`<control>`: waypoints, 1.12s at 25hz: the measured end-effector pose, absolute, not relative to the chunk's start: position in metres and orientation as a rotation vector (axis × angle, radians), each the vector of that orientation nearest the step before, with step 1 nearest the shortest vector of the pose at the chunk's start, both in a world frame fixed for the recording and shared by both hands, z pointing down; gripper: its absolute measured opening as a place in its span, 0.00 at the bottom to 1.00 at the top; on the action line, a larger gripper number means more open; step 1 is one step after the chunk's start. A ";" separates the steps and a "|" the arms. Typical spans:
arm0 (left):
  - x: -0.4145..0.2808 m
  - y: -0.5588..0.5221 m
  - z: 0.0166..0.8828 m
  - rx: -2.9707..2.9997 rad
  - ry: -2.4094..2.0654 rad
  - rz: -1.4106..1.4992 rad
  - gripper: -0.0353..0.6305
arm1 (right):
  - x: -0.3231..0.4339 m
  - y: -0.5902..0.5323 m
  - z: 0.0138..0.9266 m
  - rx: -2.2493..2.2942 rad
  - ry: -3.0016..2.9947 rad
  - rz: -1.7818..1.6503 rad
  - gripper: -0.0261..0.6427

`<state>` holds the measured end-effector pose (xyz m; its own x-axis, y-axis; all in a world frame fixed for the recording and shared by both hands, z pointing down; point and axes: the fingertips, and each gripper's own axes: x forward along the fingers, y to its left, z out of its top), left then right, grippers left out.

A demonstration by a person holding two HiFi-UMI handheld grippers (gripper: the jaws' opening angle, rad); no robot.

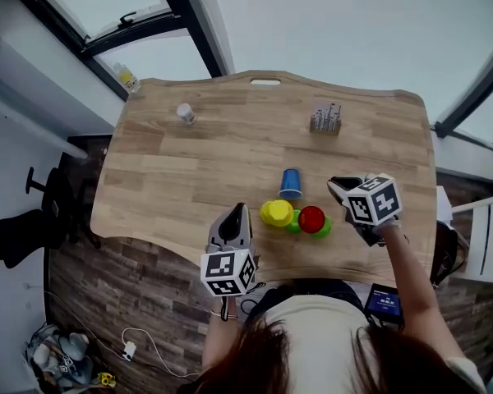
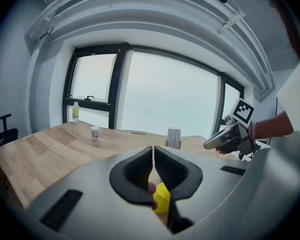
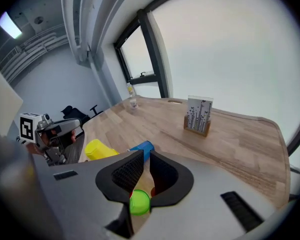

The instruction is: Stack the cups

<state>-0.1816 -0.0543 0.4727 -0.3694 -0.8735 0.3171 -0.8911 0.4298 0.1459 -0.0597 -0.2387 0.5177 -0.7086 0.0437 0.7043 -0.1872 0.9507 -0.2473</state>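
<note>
In the head view we see the blue cup [image 1: 290,183] lying on the table [image 1: 164,171], beyond the yellow cup [image 1: 276,213] and red cup [image 1: 311,218]. We judge stacking barely begun. In the left gripper view our left gripper [image 2: 153,151] is pressed together, empty. In the right gripper view our right gripper [image 3: 146,159], barely parted, aims at a green cup [image 3: 139,203]; it needs spreading wider.

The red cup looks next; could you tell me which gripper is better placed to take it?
Right, most likely. The right gripper is close beside the red cup, with its jaws slightly apart and aimed that way. The left gripper, jaws together, faces the yellow cup.
</note>
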 end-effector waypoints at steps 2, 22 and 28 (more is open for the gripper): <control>-0.184 -0.055 0.474 1.504 -2.339 0.071 0.10 | -0.067 -0.239 0.526 0.063 -2.297 0.377 0.15; -0.198 -0.066 0.498 1.427 -2.284 0.083 0.10 | -0.133 -0.227 0.602 -0.082 -1.944 0.888 0.34; -0.198 -0.063 0.509 1.389 -2.263 0.069 0.10 | -0.146 -0.221 0.620 -0.096 -1.839 0.964 0.42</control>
